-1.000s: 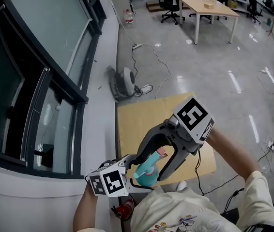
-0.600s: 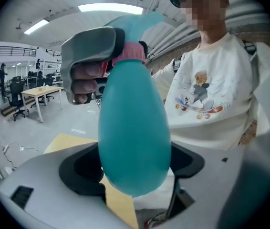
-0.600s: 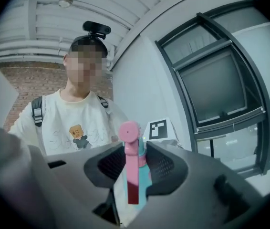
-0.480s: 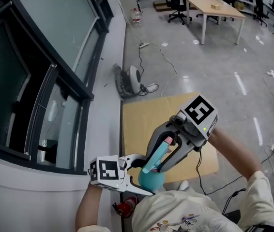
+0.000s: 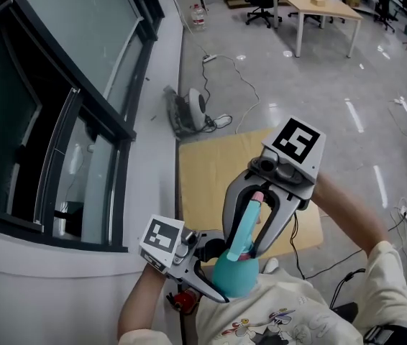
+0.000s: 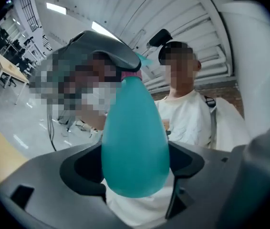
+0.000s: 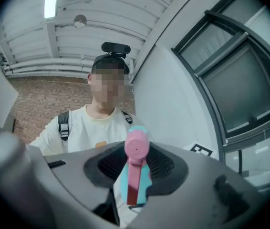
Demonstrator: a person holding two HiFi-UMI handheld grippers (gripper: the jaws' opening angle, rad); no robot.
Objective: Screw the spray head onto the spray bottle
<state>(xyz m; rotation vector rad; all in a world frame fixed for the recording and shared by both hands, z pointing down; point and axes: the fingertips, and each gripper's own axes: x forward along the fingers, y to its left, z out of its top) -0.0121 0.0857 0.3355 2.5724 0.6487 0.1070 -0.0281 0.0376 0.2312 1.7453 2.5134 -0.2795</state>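
Note:
A teal spray bottle [image 5: 234, 277] is held upright in front of the person's chest, with my left gripper [image 5: 221, 275] shut on its round body [image 6: 135, 147]. A teal spray head [image 5: 244, 230] with a pink nozzle [image 5: 256, 195] stands on the bottle's neck. My right gripper [image 5: 245, 246] reaches down over it from above. Its jaws have just been closing and now grip the spray head from both sides. In the right gripper view the pink nozzle [image 7: 136, 147] and pink trigger [image 7: 132, 187] sit between the right gripper's [image 7: 135, 171] jaws. Whether the collar is threaded on is hidden.
A light wooden table [image 5: 203, 175] lies below the grippers. A dark-framed window wall [image 5: 60, 99] runs along the left. On the floor beyond are a small white machine [image 5: 189, 110] with cables, and a far desk [image 5: 318, 2] with chairs. A red object [image 5: 182, 300] sits beside the person.
The right jaws have closed from wide open onto the spray head. Both grippers have risen, and the left gripper has turned, bringing the bottle more upright.

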